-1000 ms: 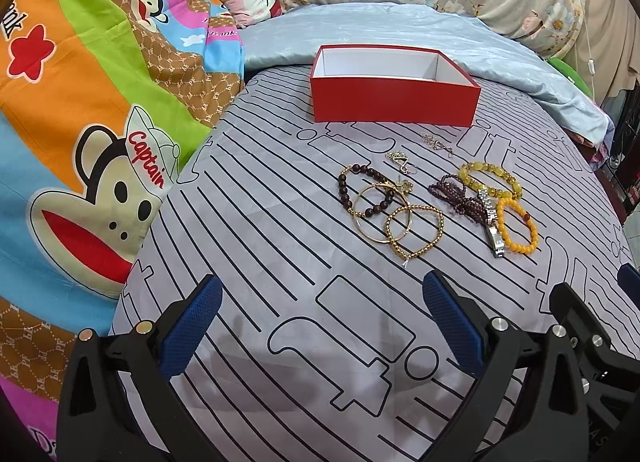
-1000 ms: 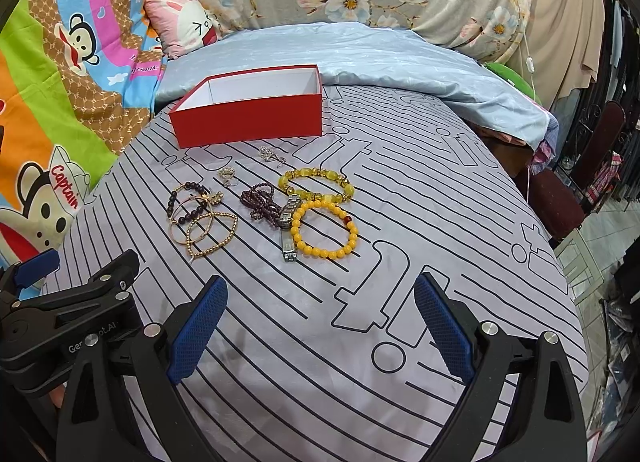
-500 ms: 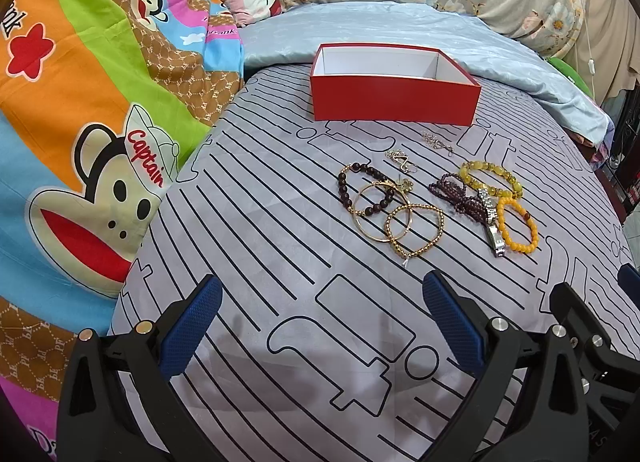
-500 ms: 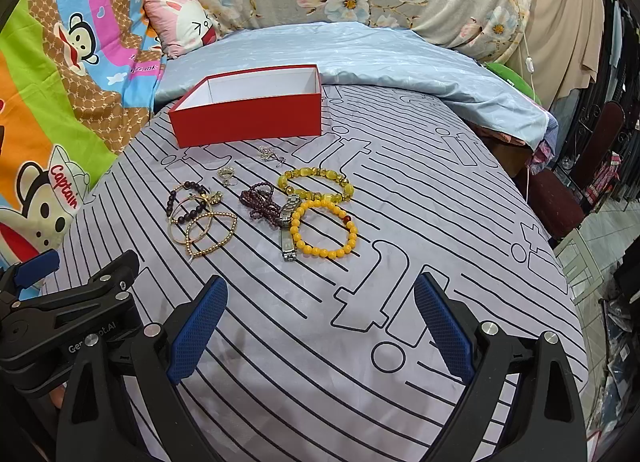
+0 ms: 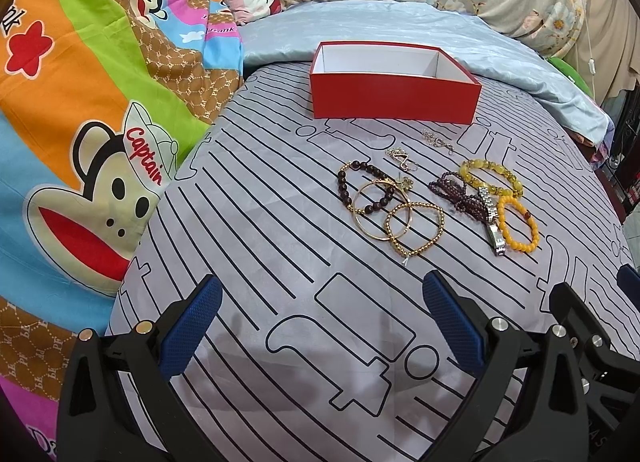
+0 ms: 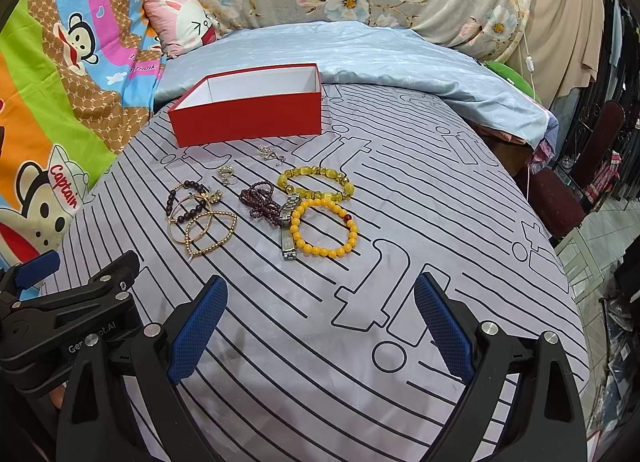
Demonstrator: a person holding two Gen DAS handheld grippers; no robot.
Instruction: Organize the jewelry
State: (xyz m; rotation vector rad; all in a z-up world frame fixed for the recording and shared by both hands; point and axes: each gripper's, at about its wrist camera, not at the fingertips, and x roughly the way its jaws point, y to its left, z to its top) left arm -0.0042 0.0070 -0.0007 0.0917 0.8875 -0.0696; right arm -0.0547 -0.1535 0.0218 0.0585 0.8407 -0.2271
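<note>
Jewelry scattered on a grey bedsheet with black line print (image 5: pixel 256 221), just in front of an open red cardboard box with white inside (image 5: pixel 394 99). Box long axis crosswise in the left wrist view, angled up to the right in the right wrist view, open side up, nothing visible inside. Silver metal watch (image 6: pixel 289 225) lying lengthwise toward the cameras, far end between the orange round-bead bracelet (image 6: pixel 325 227) and the dark purple bead strand (image 6: pixel 260 203), touching both. Yellow chunky-bead bracelet (image 6: pixel 316 183) just beyond, nearer the box. To the left, overlapping: dark brown bead bracelet (image 5: pixel 362 191), plain gold bangle (image 5: pixel 382 213), gold small-bead bracelet (image 5: pixel 416 232). Left gripper (image 5: pixel 322 322) low over the sheet, blue-padded fingers spread wide, holding nothing. Right gripper (image 6: pixel 320 326) likewise wide apart and empty, near side of the pile.
</note>
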